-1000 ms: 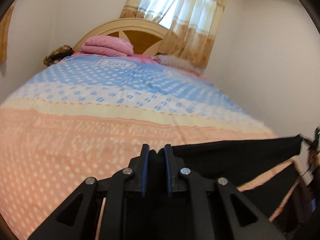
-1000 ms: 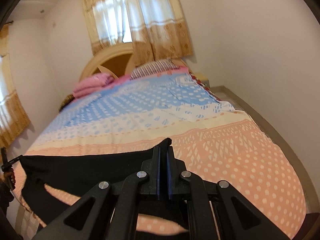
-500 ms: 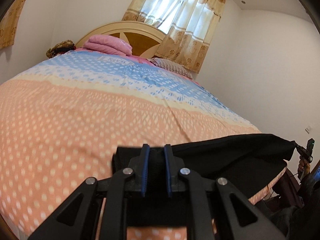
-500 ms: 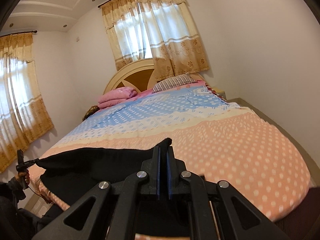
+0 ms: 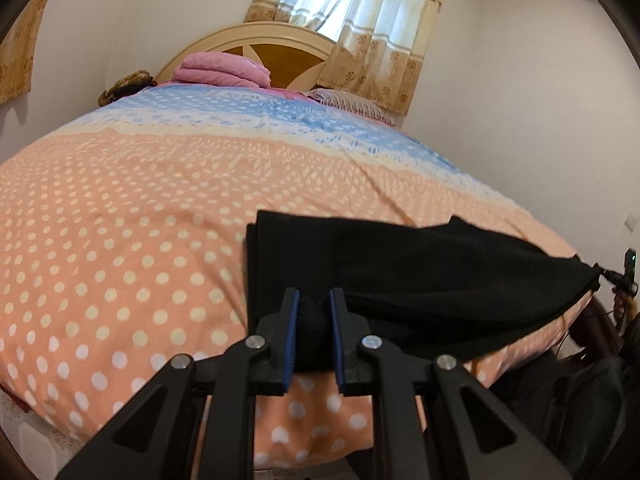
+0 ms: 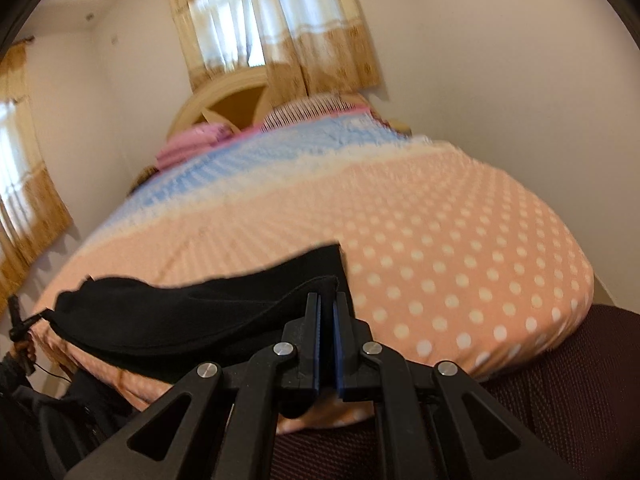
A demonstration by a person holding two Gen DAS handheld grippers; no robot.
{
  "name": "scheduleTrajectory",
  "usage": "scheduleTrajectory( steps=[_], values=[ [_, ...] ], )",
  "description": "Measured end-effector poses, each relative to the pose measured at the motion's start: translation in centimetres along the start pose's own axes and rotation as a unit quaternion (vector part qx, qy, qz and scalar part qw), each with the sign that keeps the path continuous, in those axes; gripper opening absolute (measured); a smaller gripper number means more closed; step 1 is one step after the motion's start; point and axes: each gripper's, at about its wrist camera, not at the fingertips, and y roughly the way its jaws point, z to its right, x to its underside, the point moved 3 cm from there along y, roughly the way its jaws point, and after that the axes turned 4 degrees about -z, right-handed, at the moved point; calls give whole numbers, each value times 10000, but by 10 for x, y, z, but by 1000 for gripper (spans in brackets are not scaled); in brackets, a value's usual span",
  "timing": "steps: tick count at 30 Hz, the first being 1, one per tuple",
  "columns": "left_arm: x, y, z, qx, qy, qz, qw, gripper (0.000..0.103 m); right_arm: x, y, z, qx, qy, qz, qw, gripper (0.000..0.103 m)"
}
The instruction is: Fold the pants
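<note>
The black pants (image 5: pixel 408 276) hang stretched between my two grippers over the near end of the bed. My left gripper (image 5: pixel 313 300) is shut on a bunched corner of the pants. Part of the cloth lies on the orange dotted cover beyond it. My right gripper (image 6: pixel 326 300) is shut on the other corner of the pants (image 6: pixel 192 316), which sag leftward toward the other gripper (image 6: pixel 20 320). The right gripper shows small at the right edge of the left wrist view (image 5: pixel 616 280).
The bed (image 5: pixel 120 216) has an orange, cream and blue dotted cover. Folded pink bedding (image 5: pixel 224 70) and a striped pillow (image 5: pixel 352 104) lie by the wooden headboard (image 5: pixel 276 46). Curtained windows (image 6: pixel 256 28) and white walls surround the bed. A dark bed base (image 6: pixel 580 380) shows lower right.
Both grippers have dropped and pulled back toward the foot of the bed. The pants now rest partly on the cover, with a folded edge laid forward.
</note>
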Motion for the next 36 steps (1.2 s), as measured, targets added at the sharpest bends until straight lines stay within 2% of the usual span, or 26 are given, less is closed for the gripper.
scheduleTrajectory(
  steps=[2,3,5,6,7,8,13,15,18,21,23,26,30,34,36],
  values=[
    [4,-6,0,-133,110,-6,9999,28,4,0,3,24,-4,-78,10000,7],
    [7,-9,0,-235,170,-19,9996,32,7,-1,3,51,3,-134,9999,11],
    [13,-17,0,-543,367,-35,9978,49,10,-6,6,172,4,-132,9998,28],
    [15,-21,-2,-676,424,-22,9968,53,12,-11,10,170,49,-117,9998,40],
    [17,-26,-6,-925,458,7,9947,59,13,-14,12,164,93,-105,9998,47],
    [20,-29,-12,-1142,446,12,9925,59,15,-20,14,152,145,-73,9998,48],
    [25,-43,-45,-1551,-29,2,9879,58,20,-51,13,174,214,140,9995,48],
    [24,-47,-49,-1470,-269,104,9887,57,18,-61,4,126,210,235,9994,48],
    [12,-48,-39,-1075,-416,247,9930,57,5,-66,-27,-76,-45,336,9994,48],
    [-12,-29,-20,-683,-437,151,9966,57,-9,-59,-73,-284,-495,333,9978,48],
    [-23,-9,-14,-507,-478,-81,9975,51,-15,-50,-106,-496,-769,330,9953,48],
    [-34,23,-14,-575,-445,-404,9965,43,-17,-28,-150,-912,-1031,230,9902,48],
    [-41,44,-21,-473,-717,-559,9947,43,-9,13,-205,-1342,-1240,-67,9831,48],
    [-43,53,-28,-426,-955,-700,9921,41,6,46,-240,-1659,-1257,-341,9775,48],
    [-44,52,-28,-341,-995,-678,9921,28,17,58,-254,-1769,-1267,-465,9749,48]
  ],
)
